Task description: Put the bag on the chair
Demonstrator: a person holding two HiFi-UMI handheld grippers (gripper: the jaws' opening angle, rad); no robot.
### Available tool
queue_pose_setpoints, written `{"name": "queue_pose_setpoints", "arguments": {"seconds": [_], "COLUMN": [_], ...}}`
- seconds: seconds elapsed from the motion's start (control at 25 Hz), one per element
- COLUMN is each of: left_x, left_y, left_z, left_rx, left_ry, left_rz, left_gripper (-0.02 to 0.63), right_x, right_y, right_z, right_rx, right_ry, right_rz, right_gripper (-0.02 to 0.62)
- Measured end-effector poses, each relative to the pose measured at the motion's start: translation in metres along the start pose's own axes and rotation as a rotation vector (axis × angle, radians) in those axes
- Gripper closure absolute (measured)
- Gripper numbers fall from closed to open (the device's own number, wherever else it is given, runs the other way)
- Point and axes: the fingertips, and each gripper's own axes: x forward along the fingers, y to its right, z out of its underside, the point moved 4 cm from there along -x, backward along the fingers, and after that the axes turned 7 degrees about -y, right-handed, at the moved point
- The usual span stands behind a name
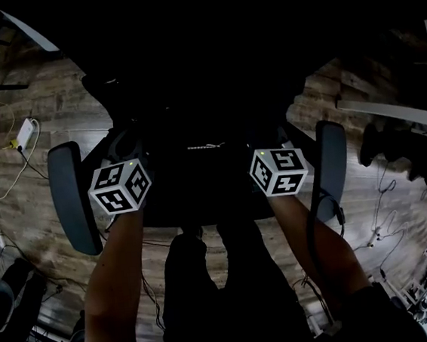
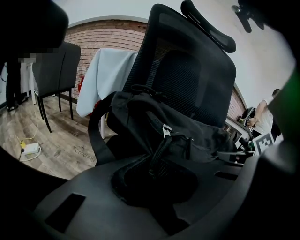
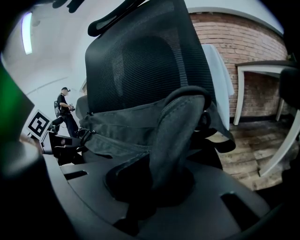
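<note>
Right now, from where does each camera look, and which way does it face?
Head view: on the person's head, facing steeply down at the chair and bag; both forearms show.
Left gripper view: on the left gripper, facing the bag and chair back; jaws shut on a thin strap.
Right gripper view: on the right gripper, facing them from the other side; jaws shut on a wide strap.
Shared: both gripper views show the bag and chair back.

support: chair (image 2: 197, 70) | on it: bag (image 2: 187, 136) (black, against backrest)
</note>
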Motion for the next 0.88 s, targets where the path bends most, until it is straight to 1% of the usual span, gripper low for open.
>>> {"name": "queue_pose_setpoints", "arguments": {"seconds": [0.16,0.28,0.44,0.68,0.88], "left_x": [0.0013,0.0024,0.0032,0.0011,-0.0048], "left_y": [-0.0008,-0.0018,-0.0012,-0.0039,-0.0045], "left_z": [0.0014,0.0016,0.0030,0.0034,0.0024], "left_rx": [-0.001,-0.015,-0.024,0.039,0.090], "left_ry": [-0.002,-0.004,0.016,0.006,-0.003], "left_rz": [0.002,-0.013,-0.022,-0.048,-0.102], "left_gripper": [0.578,0.577,0.568,0.517,0.456], "right_x": [0.0021,0.0036,0.0037,0.0035,0.0003], "right_y": [0.0012,0.0013,0.0027,0.0027,0.0049], "right_z": [0.0017,0.0016,0.0023,0.0020,0.0023], "right_rx": [0.005,0.014,0.013,0.010,0.030], "right_ry": [-0.001,0.004,0.009,0.000,-0.010], "right_rz": [-0.002,-0.003,0.003,0.003,0.019], "right_gripper": [0.560,0.560,0.558,0.551,0.531]}}
